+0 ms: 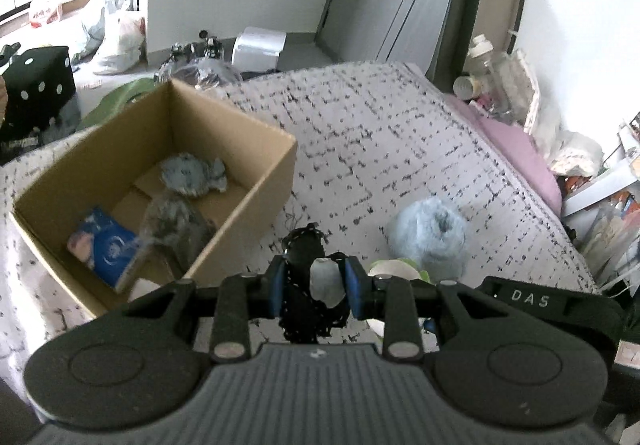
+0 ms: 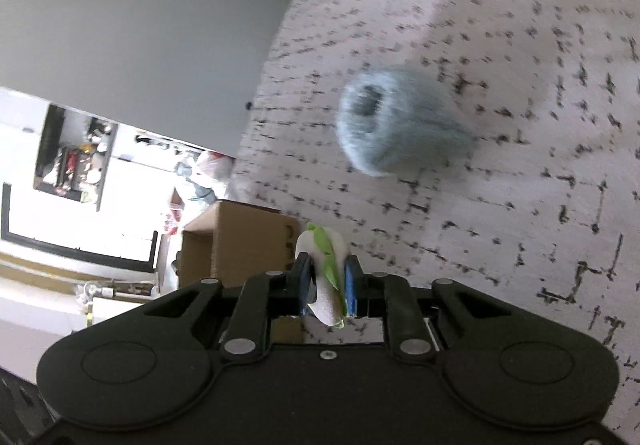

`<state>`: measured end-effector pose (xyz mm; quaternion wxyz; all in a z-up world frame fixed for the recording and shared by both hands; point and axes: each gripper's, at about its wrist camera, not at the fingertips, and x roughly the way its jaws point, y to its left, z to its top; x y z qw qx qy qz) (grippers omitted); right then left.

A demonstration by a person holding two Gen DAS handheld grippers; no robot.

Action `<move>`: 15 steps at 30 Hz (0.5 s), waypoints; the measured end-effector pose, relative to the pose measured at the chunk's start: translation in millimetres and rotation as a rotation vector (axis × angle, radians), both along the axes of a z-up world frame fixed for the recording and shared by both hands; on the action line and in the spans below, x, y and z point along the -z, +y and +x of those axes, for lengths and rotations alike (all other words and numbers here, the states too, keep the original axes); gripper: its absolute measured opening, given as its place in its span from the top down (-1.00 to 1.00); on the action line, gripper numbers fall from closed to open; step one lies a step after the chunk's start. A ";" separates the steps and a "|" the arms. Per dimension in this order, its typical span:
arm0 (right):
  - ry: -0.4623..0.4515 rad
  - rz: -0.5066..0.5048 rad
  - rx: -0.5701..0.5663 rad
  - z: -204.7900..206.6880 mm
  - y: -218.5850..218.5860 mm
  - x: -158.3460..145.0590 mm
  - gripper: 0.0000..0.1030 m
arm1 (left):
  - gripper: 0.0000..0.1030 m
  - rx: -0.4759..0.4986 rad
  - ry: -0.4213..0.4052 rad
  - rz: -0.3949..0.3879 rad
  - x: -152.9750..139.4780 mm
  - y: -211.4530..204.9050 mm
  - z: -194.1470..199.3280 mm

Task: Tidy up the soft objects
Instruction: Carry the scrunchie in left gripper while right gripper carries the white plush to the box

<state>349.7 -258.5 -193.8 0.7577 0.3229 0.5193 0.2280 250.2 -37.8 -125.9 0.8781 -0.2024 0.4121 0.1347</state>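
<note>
My left gripper (image 1: 316, 281) is shut on a black knitted soft item with a pale grey patch (image 1: 308, 265), held above the patterned bedspread (image 1: 380, 133) just right of the open cardboard box (image 1: 248, 165). The box holds a grey fluffy item (image 1: 192, 175), a darker fuzzy item (image 1: 168, 221) and a blue packet (image 1: 108, 249). A pale blue fluffy item (image 1: 428, 233) lies on the bedspread; it also shows in the right wrist view (image 2: 392, 121). My right gripper (image 2: 326, 285) is shut on a white and green soft item (image 2: 326, 277), also seen in the left wrist view (image 1: 396, 269).
A pink cloth (image 1: 516, 149) and cluttered bottles (image 1: 488, 69) line the bed's right edge. A black dotted box (image 1: 36, 89) and plastic bags (image 1: 116, 33) sit on the floor at left. The box also shows in the right wrist view (image 2: 240, 241).
</note>
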 end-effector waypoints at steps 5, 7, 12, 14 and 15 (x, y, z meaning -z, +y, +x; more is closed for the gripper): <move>-0.091 0.014 -0.028 -5.3 5.1 -16.9 0.65 | 0.41 -0.006 -0.035 0.017 -19.2 13.3 -6.2; -0.112 0.013 -0.030 -5.8 7.0 -20.3 0.65 | 0.41 -0.006 -0.049 0.024 -25.7 19.4 -8.6; -0.170 0.010 -0.043 -8.2 15.2 -28.4 0.65 | 0.41 -0.011 -0.074 0.055 -39.9 36.1 -14.5; -0.193 0.015 -0.046 -9.1 17.9 -31.7 0.65 | 0.41 -0.021 -0.081 0.061 -44.1 44.6 -16.5; -0.204 0.021 -0.049 -9.9 19.1 -33.3 0.65 | 0.41 -0.026 -0.085 0.064 -45.8 48.5 -17.2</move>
